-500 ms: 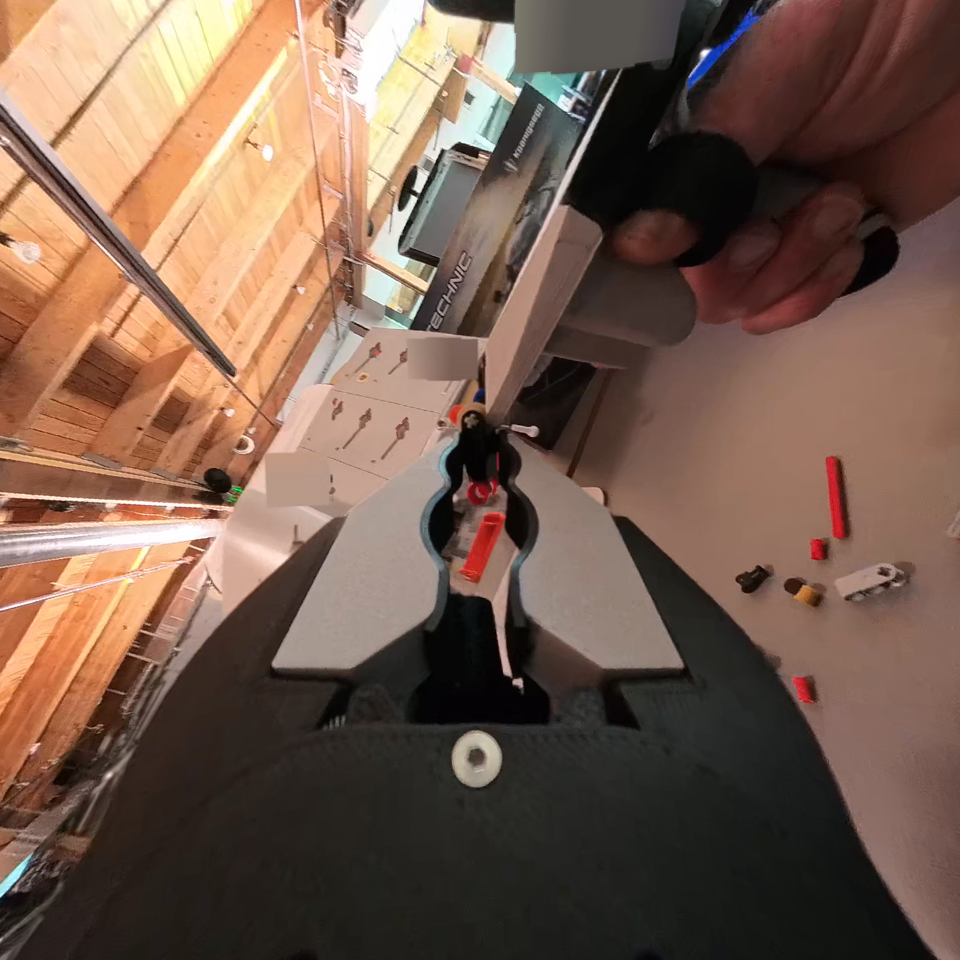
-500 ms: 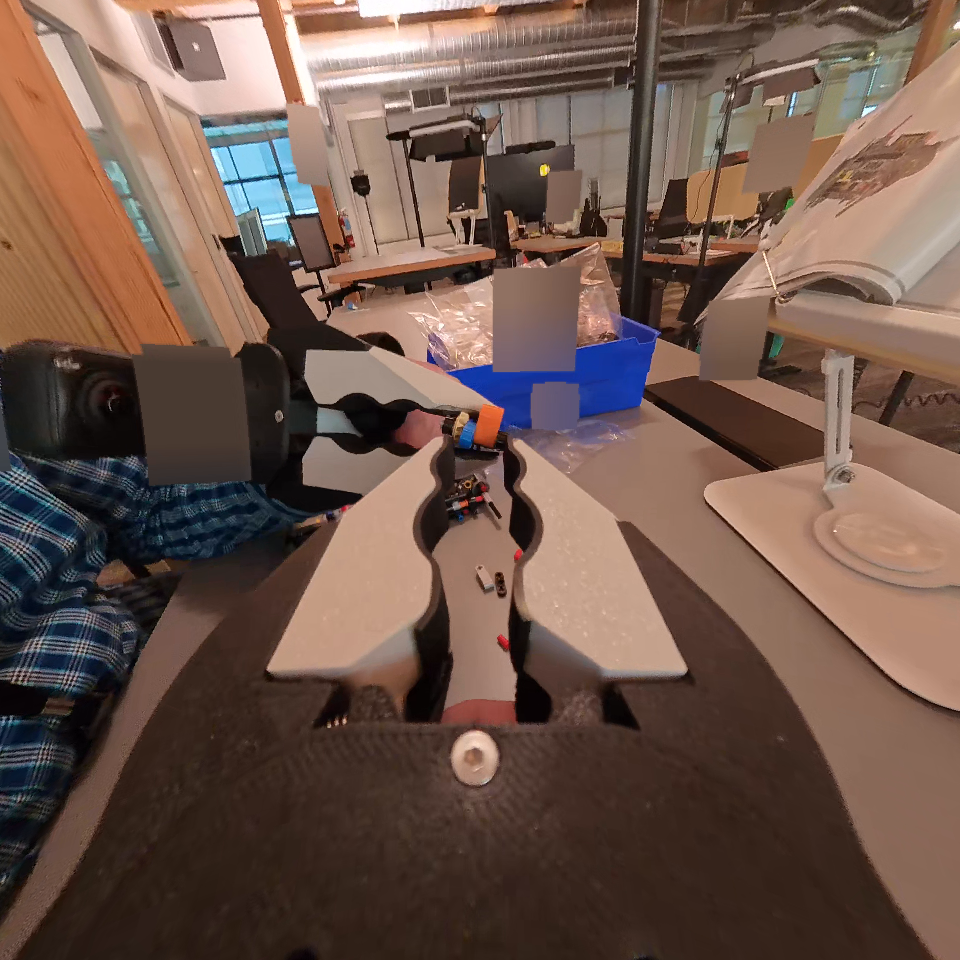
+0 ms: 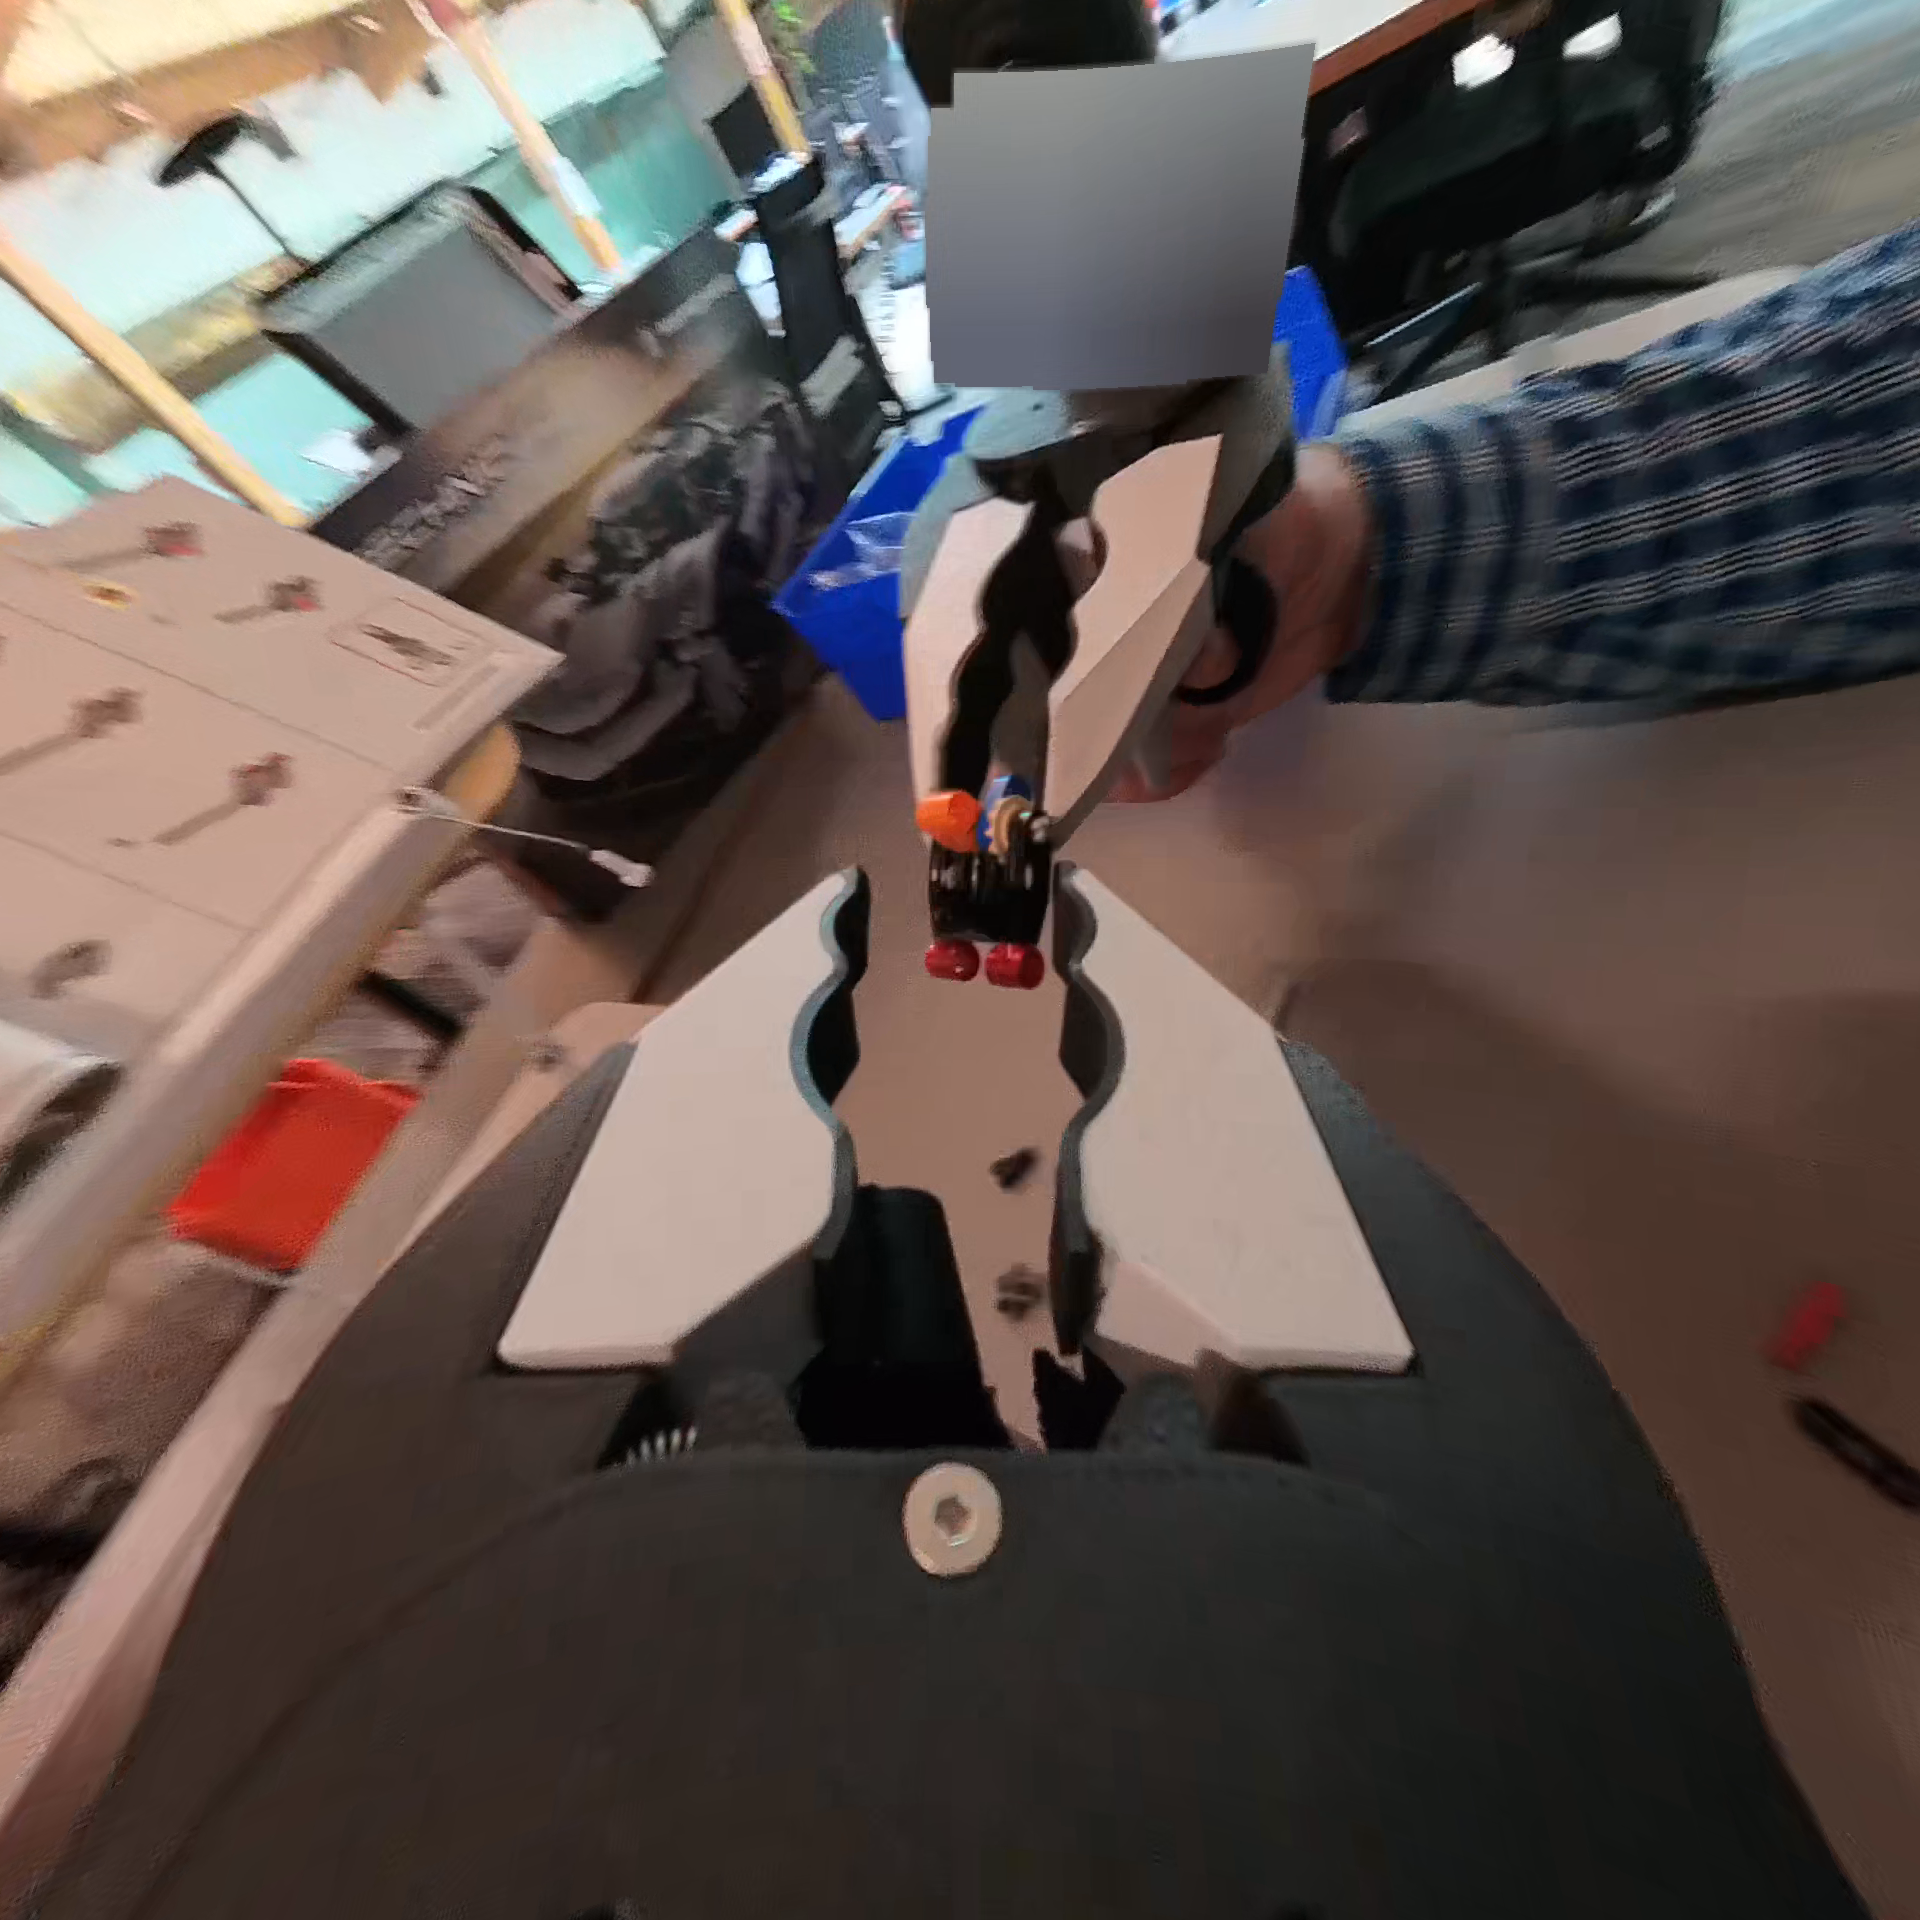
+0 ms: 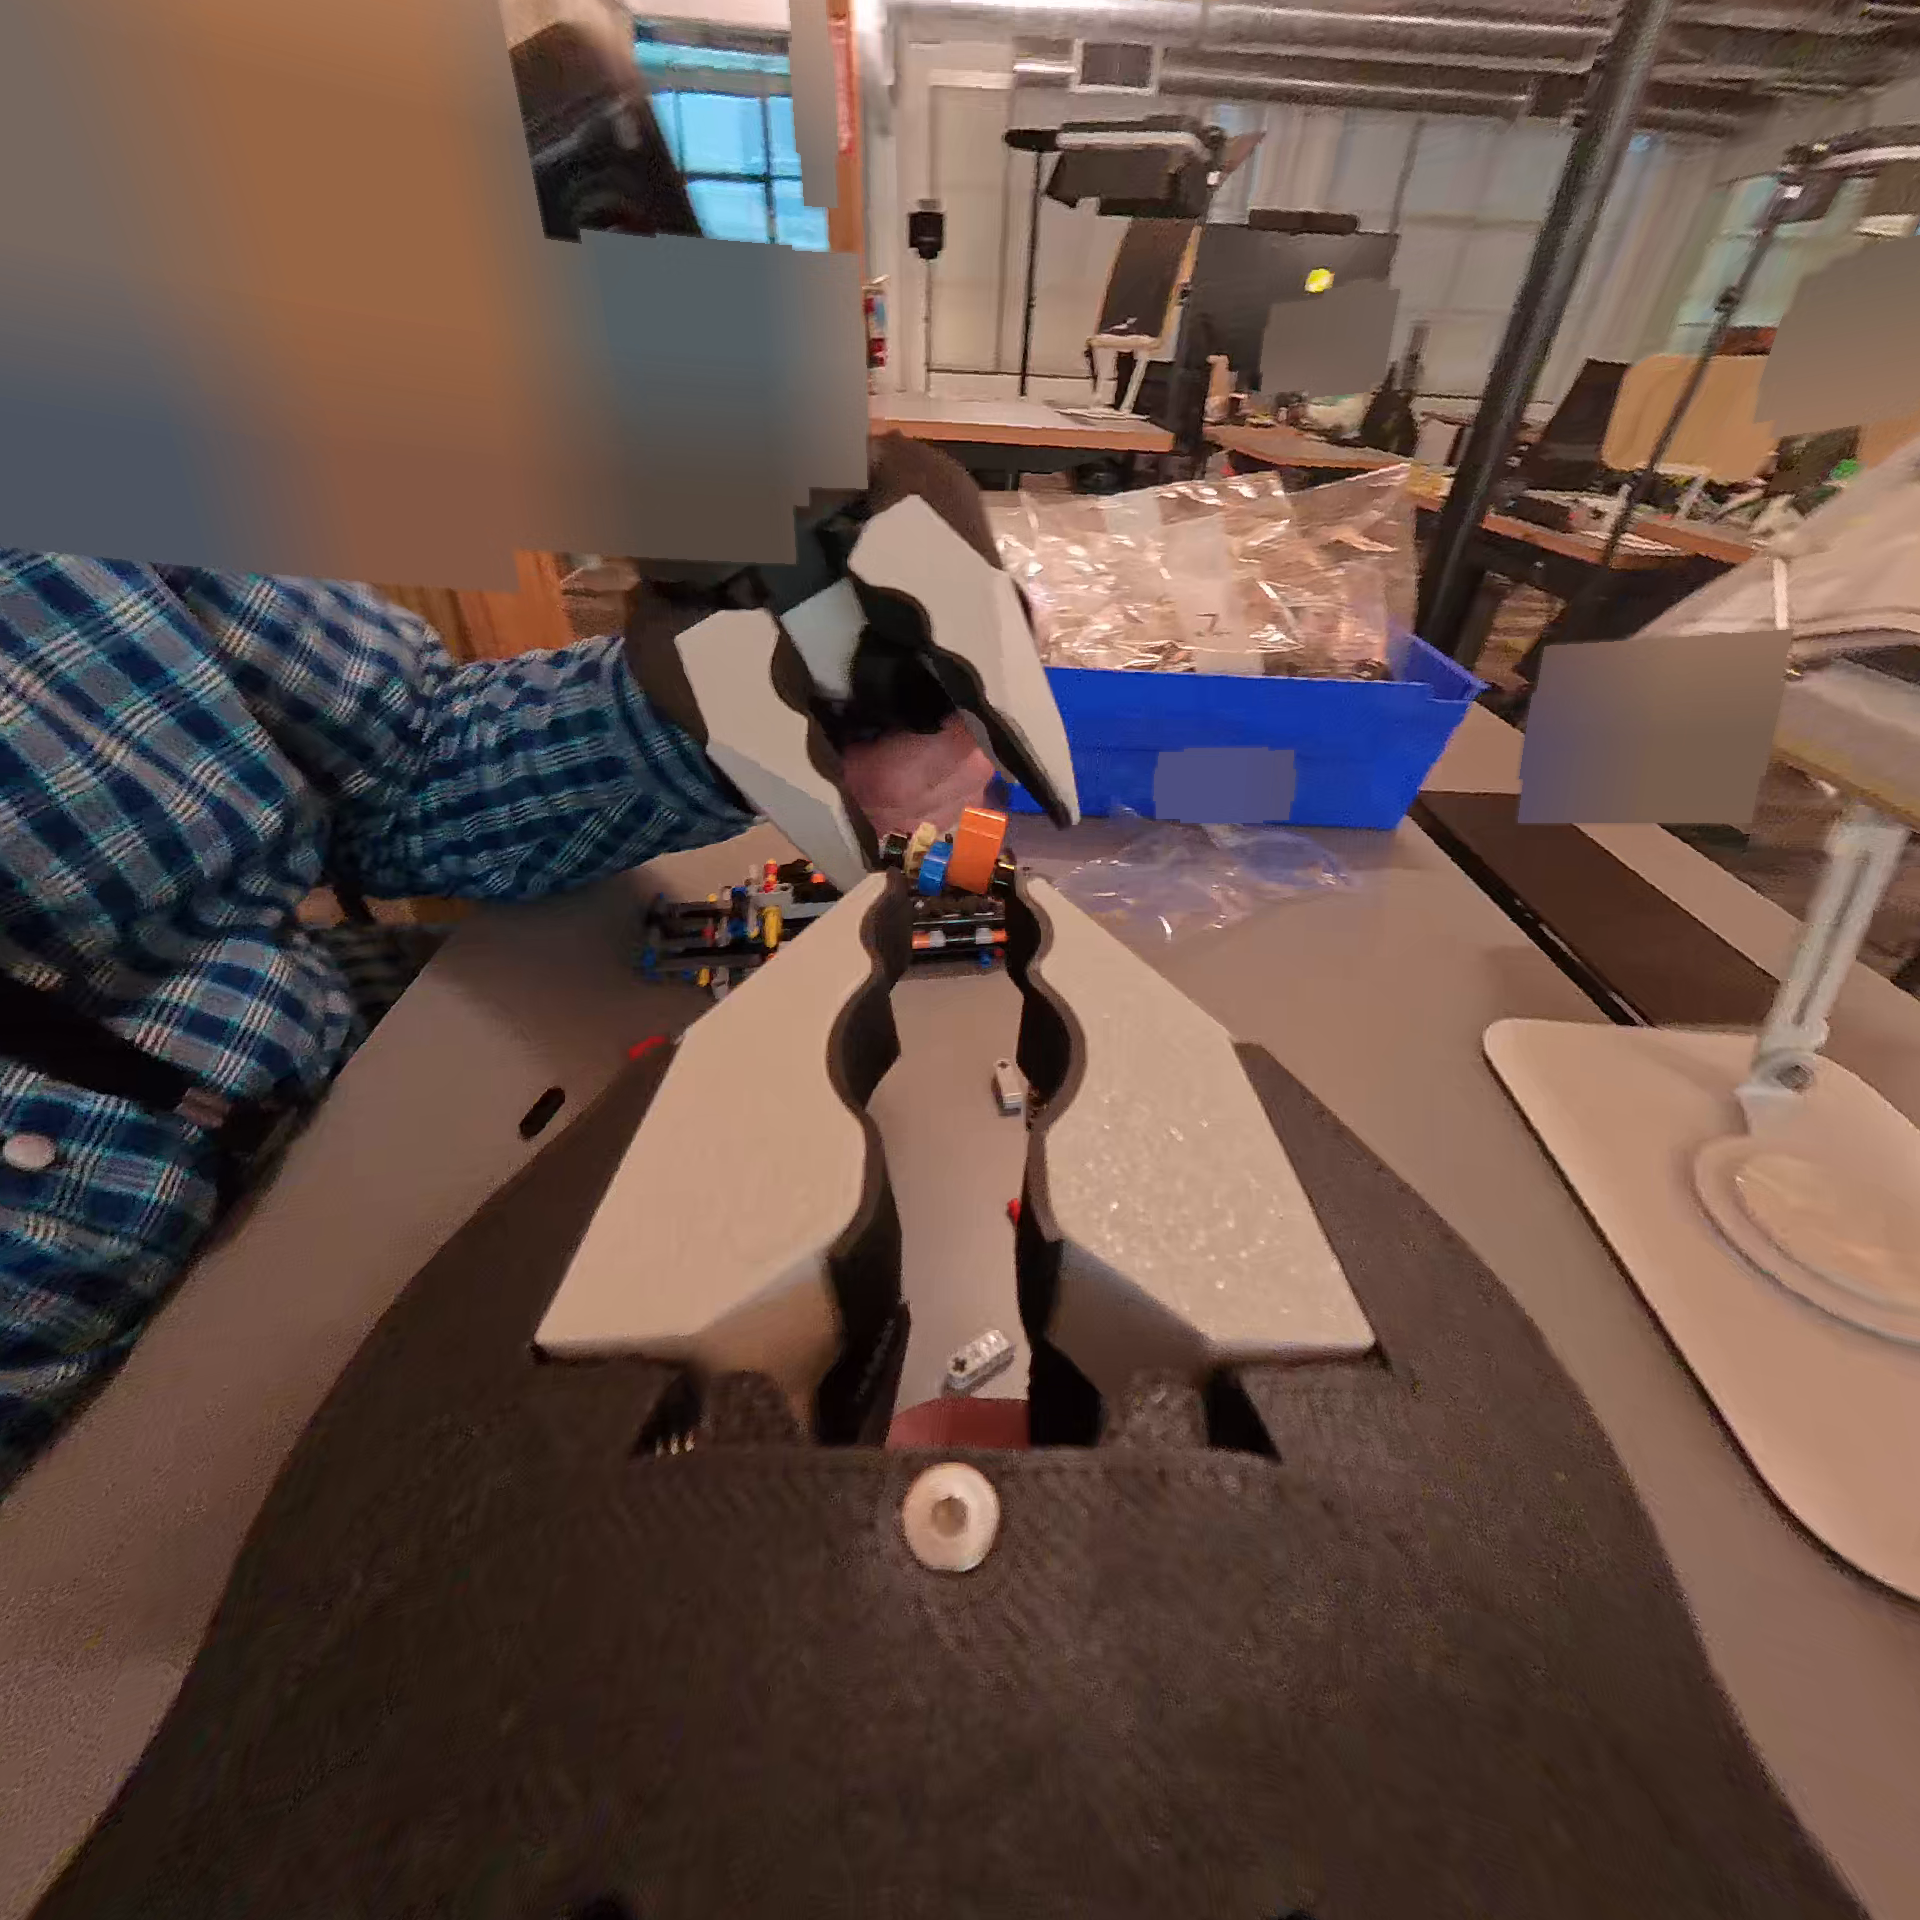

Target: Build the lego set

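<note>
The right gripper (image 4: 954, 894) has its jaws drawn in to a narrow gap and, as far as the right wrist view shows, pinches the small black sub-assembly (image 4: 956, 925) between its tips, with the orange piece (image 4: 980, 844) standing out at 12 o'clock from them. The left gripper (image 3: 961, 894) has its jaws apart, wider than the sub-assembly. In the left wrist view they straddle it, and the finger at 3 o'clock lies just beside or against it, but I cannot tell which. Two red pins (image 3: 982, 964) poke out of the sub-assembly towards the left camera.

The step in hand looks like a handover or a re-grip of this sub-assembly, held in the air above the table (image 4: 1299, 1018). The next move likely calls for the left jaws to close squarely on the black body, clear of the pins and the orange piece, before the right jaws let go.

The larger build (image 4: 727, 925) lies on the table at 9 o'clock of the right tips. Loose grey pieces (image 4: 1006, 1086) lie nearer the camera, and the blue bin (image 4: 1247, 717) of bags sits at 1 o'clock
</note>
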`<move>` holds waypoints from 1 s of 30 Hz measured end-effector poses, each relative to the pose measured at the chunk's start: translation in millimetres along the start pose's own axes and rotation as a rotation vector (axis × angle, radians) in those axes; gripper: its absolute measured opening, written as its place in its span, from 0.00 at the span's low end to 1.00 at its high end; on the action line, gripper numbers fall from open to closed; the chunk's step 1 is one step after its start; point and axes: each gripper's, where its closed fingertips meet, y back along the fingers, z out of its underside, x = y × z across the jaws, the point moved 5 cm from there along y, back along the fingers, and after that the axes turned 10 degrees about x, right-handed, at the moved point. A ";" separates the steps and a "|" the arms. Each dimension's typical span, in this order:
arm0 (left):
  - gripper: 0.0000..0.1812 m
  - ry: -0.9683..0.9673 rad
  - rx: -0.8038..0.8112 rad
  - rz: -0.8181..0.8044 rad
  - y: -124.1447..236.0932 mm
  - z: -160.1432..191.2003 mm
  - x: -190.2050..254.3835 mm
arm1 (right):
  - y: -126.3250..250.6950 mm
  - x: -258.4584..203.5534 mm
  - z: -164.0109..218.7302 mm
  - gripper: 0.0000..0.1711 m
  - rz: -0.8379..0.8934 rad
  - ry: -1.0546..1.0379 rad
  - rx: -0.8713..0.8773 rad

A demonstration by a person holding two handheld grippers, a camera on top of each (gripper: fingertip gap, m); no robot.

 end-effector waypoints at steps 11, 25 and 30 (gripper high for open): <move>0.14 0.259 0.099 0.283 3.8 -12.9 26.1 | 4.7 -27.8 -5.2 0.09 -0.205 0.059 0.024; 0.13 0.165 0.019 0.130 2.8 -1.5 6.3 | 13.9 -2.3 -0.2 0.18 0.016 0.053 -0.137; 0.13 0.094 -0.102 -0.020 13.9 3.9 -6.2 | 34.3 -10.3 37.8 0.06 0.144 0.061 -0.437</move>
